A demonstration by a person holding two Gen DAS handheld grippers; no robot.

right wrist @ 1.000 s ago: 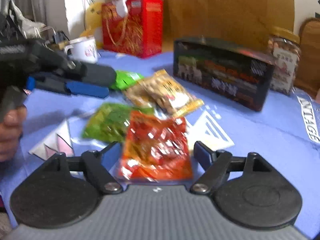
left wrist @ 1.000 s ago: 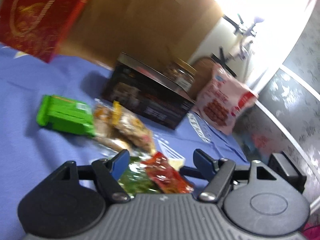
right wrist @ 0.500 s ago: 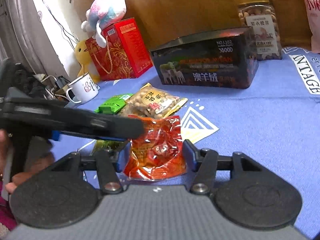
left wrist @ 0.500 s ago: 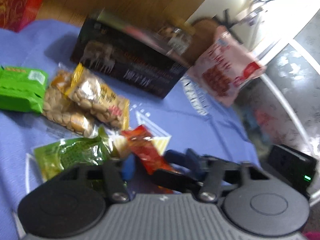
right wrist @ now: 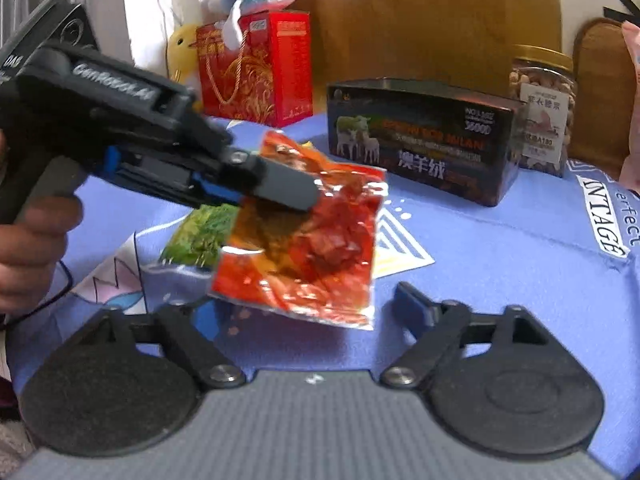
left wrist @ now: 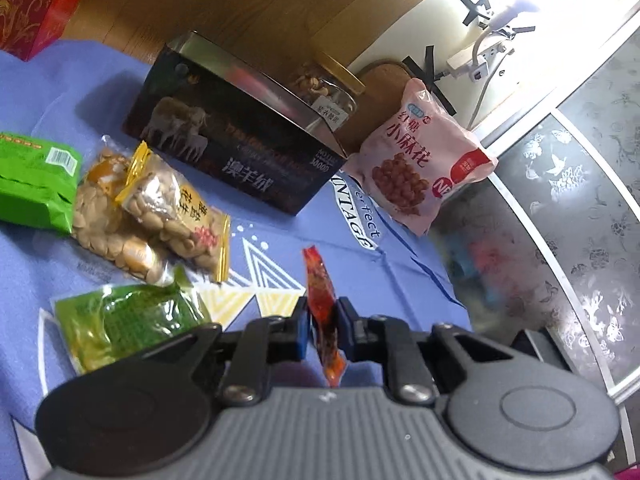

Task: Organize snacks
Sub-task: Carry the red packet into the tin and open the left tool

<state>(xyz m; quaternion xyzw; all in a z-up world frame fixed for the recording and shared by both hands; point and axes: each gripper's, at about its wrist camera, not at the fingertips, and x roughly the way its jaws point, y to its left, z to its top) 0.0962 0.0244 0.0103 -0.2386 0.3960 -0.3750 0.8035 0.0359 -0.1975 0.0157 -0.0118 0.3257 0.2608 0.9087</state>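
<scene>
The left gripper (left wrist: 323, 322) is clamped on a flat red translucent snack packet (right wrist: 304, 236), held clear above the blue printed tablecloth (right wrist: 500, 280). Seen from the left wrist the packet stands on edge, its long axis running forward past the fingertips. The right gripper (right wrist: 304, 304) sits just under it, jaws opening and apparently not touching it. A green vegetable packet (left wrist: 128, 320) lies below.

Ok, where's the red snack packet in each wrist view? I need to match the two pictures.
Left wrist: red snack packet seen edge-on, low centre, pinched in the left gripper.
Right wrist: same packet seen flat, centre, lifted off the cloth, left gripper on its upper left edge.
Shared landmark: the dark box with sheep standing behind.
</scene>
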